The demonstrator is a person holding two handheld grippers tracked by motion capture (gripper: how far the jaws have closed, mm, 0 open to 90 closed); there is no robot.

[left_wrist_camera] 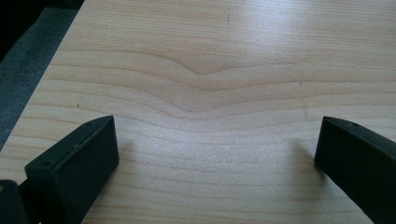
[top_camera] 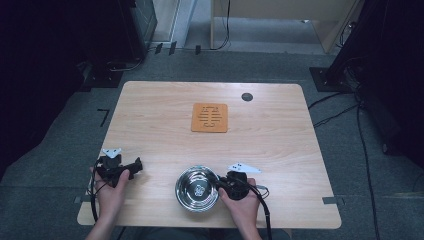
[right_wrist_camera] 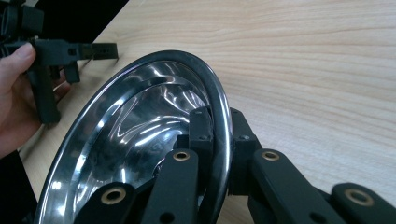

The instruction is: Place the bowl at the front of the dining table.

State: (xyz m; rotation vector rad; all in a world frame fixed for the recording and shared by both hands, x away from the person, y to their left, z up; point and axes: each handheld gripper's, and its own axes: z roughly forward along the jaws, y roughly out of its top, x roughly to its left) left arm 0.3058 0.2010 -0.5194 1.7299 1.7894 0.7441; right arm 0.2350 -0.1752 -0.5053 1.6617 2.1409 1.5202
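A shiny steel bowl (top_camera: 196, 189) sits near the table's front edge, in the middle. My right gripper (top_camera: 220, 183) is shut on the bowl's right rim (right_wrist_camera: 219, 116), one jaw inside the bowl and one outside. At the front left of the table, my left gripper (top_camera: 136, 166) is held open just above the wood, pointing right, with nothing between its jaws; the left gripper view has bare wood between its fingers (left_wrist_camera: 84, 154). In the right gripper view the left gripper (right_wrist_camera: 100, 49) appears farther off, held by a hand.
An orange square mat (top_camera: 210, 117) with cut slots lies at the table's centre, farther back. A small dark round cap (top_camera: 247, 96) is set in the wooden table (top_camera: 270, 135) near the far edge. Cables run over the floor at the right.
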